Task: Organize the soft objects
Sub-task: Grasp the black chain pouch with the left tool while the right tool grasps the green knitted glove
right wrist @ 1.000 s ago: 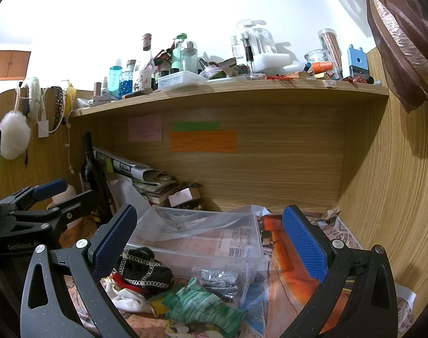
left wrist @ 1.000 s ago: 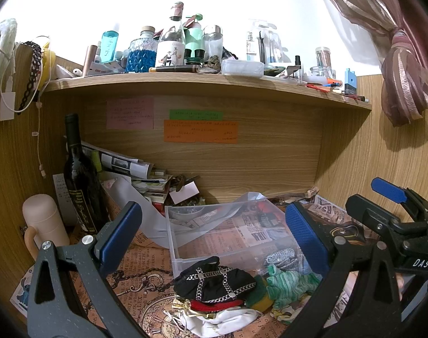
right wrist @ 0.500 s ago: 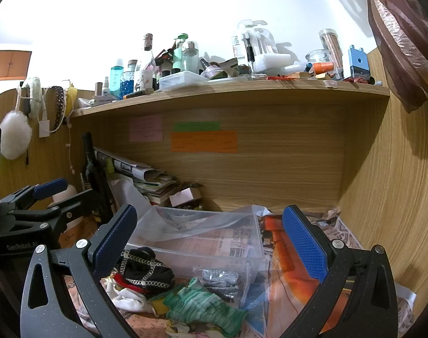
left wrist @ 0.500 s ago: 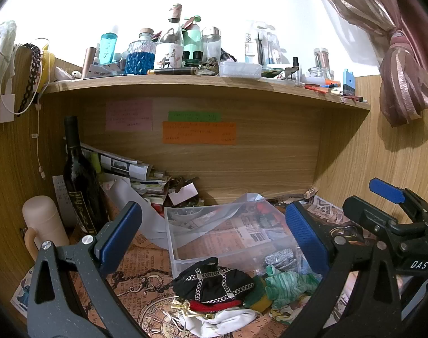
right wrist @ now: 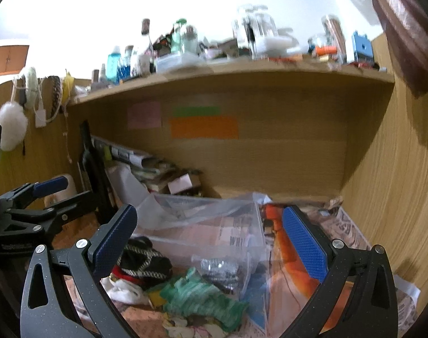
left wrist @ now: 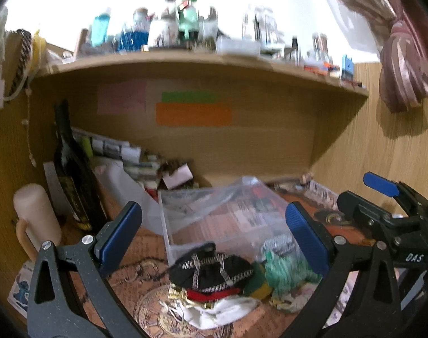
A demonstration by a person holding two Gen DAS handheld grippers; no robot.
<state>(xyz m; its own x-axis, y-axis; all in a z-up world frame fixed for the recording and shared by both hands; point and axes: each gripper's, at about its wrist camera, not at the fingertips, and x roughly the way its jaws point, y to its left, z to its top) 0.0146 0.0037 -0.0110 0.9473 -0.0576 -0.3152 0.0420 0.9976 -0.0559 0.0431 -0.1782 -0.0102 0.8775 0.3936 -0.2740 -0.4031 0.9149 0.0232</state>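
A heap of soft things lies on the patterned desk before a clear plastic bin (left wrist: pixel 214 225): a black pouch with silver chains (left wrist: pixel 211 270), a green knitted piece (left wrist: pixel 287 267), a white cloth (left wrist: pixel 222 309) and a silver glittery piece (left wrist: pixel 278 246). My left gripper (left wrist: pixel 214 233) is open and empty, just short of the heap. My right gripper (right wrist: pixel 208 239) is open and empty above the green piece (right wrist: pixel 197 295), with the black pouch (right wrist: pixel 143 259) to its left. The bin (right wrist: pixel 214 225) holds a loose plastic bag.
A dark wine bottle (left wrist: pixel 73 174) and a cream mug (left wrist: pixel 36 219) stand at the left. Stacked papers and magazines (left wrist: pixel 123 155) lie behind the bin. A shelf (left wrist: pixel 199 59) full of bottles runs overhead. A wooden side wall (right wrist: pixel 396 183) closes the right.
Both grippers have moved slightly forward and down toward the heap; the current frames are motion-blurred. Nothing was taken hold of.
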